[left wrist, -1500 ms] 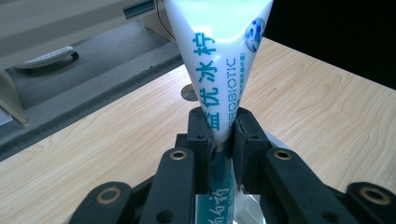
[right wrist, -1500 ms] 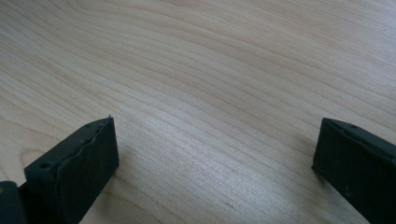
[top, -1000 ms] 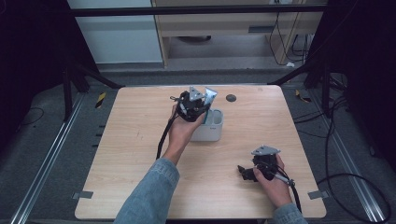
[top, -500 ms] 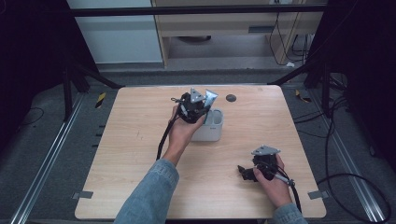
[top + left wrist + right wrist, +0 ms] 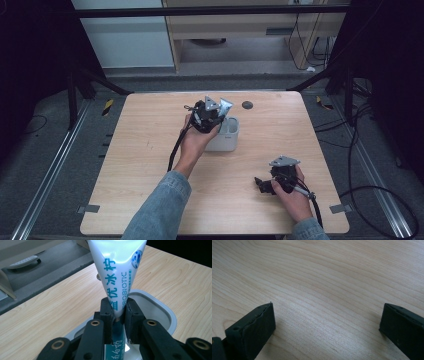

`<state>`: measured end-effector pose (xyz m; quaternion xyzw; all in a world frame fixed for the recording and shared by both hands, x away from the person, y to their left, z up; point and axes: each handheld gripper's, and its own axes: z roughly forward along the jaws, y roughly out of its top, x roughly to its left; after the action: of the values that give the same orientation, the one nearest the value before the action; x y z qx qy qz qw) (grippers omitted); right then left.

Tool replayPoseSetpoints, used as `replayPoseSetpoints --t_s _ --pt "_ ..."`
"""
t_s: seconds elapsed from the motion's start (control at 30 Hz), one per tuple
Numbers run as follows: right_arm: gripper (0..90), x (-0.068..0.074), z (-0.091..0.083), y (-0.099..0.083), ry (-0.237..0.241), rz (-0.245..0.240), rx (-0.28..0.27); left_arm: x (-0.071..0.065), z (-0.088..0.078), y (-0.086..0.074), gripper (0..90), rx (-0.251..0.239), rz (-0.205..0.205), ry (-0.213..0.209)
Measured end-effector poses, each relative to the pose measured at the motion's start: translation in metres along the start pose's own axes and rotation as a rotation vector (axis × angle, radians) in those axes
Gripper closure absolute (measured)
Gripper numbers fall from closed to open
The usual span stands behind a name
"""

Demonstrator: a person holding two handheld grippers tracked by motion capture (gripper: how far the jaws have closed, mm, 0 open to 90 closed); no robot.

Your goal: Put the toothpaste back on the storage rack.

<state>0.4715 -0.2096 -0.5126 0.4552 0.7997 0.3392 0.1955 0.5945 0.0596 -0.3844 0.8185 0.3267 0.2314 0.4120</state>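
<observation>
Left hand-held gripper (image 5: 117, 315) clamps the toothpaste tube (image 5: 117, 272) over the white cup (image 5: 160, 307); drop-in still left. Right hand-held gripper (image 5: 327, 322) idles wide at 4 o'clock on the worktop (image 5: 150, 150).

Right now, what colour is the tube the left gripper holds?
White with teal lettering: the toothpaste tube, clearest in the left gripper view.

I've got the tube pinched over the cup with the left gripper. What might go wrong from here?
The left gripper is clamped on a narrow part of the toothpaste tube; the soft tube may slip or swing. Its lower end sits inside the white cup, which looks light and could tip if nudged, since the right gripper rests open on the table, away from the cup.
</observation>
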Motion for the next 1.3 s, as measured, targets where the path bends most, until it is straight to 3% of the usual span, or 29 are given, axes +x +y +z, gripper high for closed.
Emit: replayPoseSetpoints --t_s 1.3 --pt "0.4 -0.0004 0.0005 0.0001 -0.003 -0.007 -0.003 -0.0035 0.0087 -0.0048 77.5 0.038 0.002 -0.010"
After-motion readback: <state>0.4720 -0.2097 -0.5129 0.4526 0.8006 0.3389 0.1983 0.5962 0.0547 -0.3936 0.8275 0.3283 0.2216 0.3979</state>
